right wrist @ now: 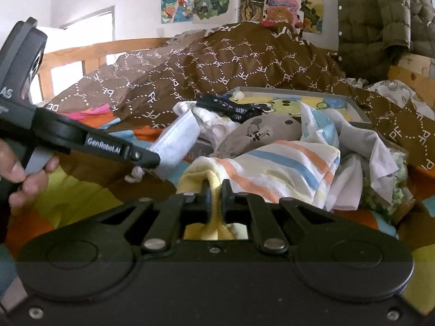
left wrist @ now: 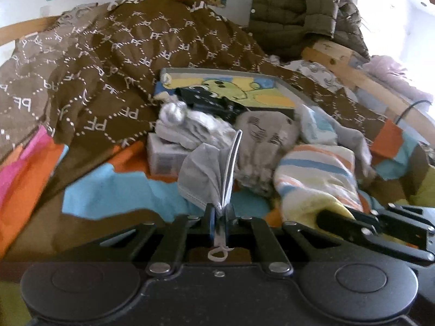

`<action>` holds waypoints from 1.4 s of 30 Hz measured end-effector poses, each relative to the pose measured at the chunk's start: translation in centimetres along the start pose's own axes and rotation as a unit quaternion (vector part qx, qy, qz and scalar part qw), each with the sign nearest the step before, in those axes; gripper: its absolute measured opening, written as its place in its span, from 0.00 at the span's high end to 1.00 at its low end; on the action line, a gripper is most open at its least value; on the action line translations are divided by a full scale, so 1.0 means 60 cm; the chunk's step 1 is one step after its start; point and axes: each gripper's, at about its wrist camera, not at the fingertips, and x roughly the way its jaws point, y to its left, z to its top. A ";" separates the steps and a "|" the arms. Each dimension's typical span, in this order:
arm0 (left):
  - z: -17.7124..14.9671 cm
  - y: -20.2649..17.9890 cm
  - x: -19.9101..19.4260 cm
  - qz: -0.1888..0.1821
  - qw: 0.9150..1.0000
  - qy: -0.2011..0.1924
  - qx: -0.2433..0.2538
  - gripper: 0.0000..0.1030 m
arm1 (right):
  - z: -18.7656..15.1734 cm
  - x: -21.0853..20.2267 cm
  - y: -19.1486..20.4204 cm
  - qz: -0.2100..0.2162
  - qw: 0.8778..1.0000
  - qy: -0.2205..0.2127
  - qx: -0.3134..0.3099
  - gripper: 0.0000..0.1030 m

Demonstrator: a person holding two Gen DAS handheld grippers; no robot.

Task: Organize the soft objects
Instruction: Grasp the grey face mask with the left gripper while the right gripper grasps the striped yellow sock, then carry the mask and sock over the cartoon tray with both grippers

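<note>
My left gripper [left wrist: 220,213] is shut on the pleated edge of a grey-white face mask [left wrist: 206,174], which fans upward from the jaws above the bedsheet. Its elastic loop hangs behind the fingers. In the right wrist view the same left gripper [right wrist: 156,160] comes in from the left, held by a person's hand [right wrist: 24,174], with the mask [right wrist: 178,138] lifted. My right gripper [right wrist: 216,198] is shut on the yellow hem of a striped cloth [right wrist: 285,163] with blue and orange bands. It also shows at the lower right of the left wrist view [left wrist: 326,216].
Behind lies a heap: grey printed cloth [left wrist: 266,135], white socks [left wrist: 185,125], a black item [left wrist: 212,100], a small box [left wrist: 165,157], all by a cartoon-printed tray [left wrist: 272,80]. A brown quilt [left wrist: 122,54] covers the bed. A puffer jacket [left wrist: 299,2] hangs at the back right.
</note>
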 end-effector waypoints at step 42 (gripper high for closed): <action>0.319 0.030 0.117 0.000 0.990 -0.110 0.089 0.94 | 0.365 0.207 -0.223 -0.024 0.996 -0.085 0.024 0.99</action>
